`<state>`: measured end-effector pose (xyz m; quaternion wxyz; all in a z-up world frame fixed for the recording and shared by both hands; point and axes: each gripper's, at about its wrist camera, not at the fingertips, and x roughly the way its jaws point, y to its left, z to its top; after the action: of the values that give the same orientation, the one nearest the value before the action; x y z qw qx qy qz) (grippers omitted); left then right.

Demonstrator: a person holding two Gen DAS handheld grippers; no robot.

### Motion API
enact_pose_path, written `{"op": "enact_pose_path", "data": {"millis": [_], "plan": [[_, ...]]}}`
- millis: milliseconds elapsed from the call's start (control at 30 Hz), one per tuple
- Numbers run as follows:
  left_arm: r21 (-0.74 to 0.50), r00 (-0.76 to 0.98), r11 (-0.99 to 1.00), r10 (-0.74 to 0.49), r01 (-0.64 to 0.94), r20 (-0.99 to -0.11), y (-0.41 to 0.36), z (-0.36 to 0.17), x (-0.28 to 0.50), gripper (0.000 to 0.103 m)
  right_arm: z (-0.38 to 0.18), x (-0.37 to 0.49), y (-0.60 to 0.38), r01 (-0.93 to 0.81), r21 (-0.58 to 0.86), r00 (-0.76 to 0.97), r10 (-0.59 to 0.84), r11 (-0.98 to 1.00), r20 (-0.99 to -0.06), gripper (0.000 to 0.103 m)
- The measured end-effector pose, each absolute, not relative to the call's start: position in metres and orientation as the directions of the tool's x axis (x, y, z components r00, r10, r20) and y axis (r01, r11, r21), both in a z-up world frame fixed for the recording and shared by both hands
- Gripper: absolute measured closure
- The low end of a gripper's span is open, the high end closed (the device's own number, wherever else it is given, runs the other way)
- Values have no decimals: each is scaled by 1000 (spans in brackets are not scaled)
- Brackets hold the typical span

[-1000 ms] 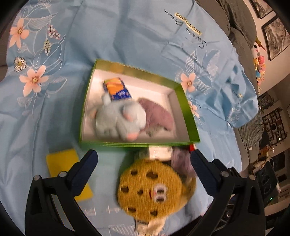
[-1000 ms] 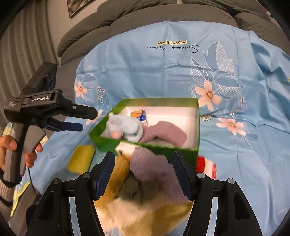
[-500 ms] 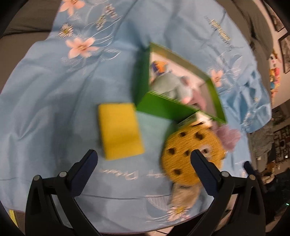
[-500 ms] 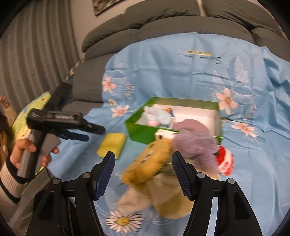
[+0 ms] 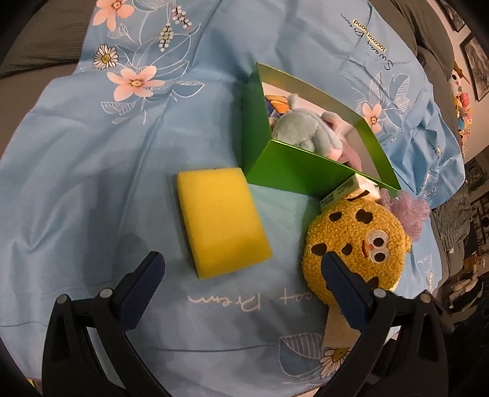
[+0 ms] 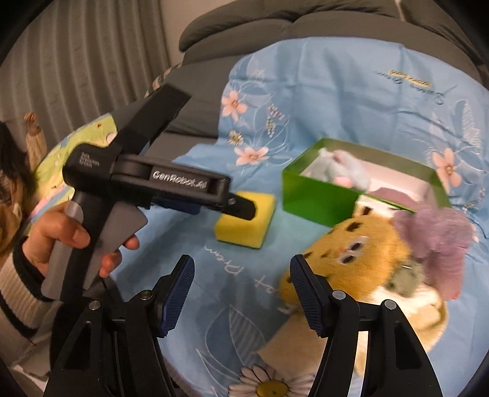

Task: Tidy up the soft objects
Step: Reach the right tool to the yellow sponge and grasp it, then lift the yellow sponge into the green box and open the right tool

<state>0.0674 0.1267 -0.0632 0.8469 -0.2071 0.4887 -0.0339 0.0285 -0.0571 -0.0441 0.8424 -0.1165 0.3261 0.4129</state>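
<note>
The light-blue flowered bedsheet over the grey sofa carries everything; it's wrinkled and likely to drag w/ anything slid across it.

The green open-top cardboard box sits mid-sheet, toward its far side. Thin walls, prob. light, could shift if bumped. It already holds a pale-blue plush animal, a mauve knit cloth and a small blue-orange packet; some room is left at the white far end.

The round tan cookie plush with dark chips and googly eyes lies just outside the box's near wall, near the sheet's front edge. Soft, light, squashy: best pinched across its rim. A fuzzy lilac cloth lies against its far edge, floppy, so take it by a bunched fold.

The yellow rectangular foam sponge lies flat by the box's near-left corner, clear sheet all round. Very light, springy; grab across the short sides w/o hard squeeze.

The left gripper hangs released, jaws wide, over bare sheet just in front of the sponge, nothing between. The right gripper is also released and empty, over open sheet between sponge and cookie.
</note>
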Motion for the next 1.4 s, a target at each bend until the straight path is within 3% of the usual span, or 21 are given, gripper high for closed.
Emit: {"op": "enact_pose_path", "data": {"millis": [333, 533, 600, 667, 800, 1000, 1400], "plan": [[-423, 508, 897, -306, -131, -806, 136, -85, 83, 5, -79, 64, -12, -781, 69, 410, 593, 621, -693, 41], [-466, 513, 877, -348, -119, -785, 150, -92, 92, 21, -94, 92, 6, -775, 52, 403, 556, 630, -727, 42], [-486, 511, 866, -367, -117, -777, 154, -94, 95, 35, -99, 99, 12, -776, 52, 393, 547, 628, -739, 42], [-509, 507, 852, -389, -120, -770, 158, -98, 97, 44, -105, 104, 18, -777, 66, 369, 537, 626, -758, 50], [-514, 510, 849, -391, -121, -766, 161, -101, 97, 49, -108, 103, 20, -777, 67, 366, 537, 625, -760, 56], [-501, 514, 859, -382, -111, -768, 161, -101, 93, 52, -104, 100, 22, -776, 62, 372, 535, 627, -758, 66], [-486, 594, 873, -375, -31, -712, 140, -39, 72, 52, -38, 73, -10, -770, 46, 475, 619, 637, -626, 66]]}}
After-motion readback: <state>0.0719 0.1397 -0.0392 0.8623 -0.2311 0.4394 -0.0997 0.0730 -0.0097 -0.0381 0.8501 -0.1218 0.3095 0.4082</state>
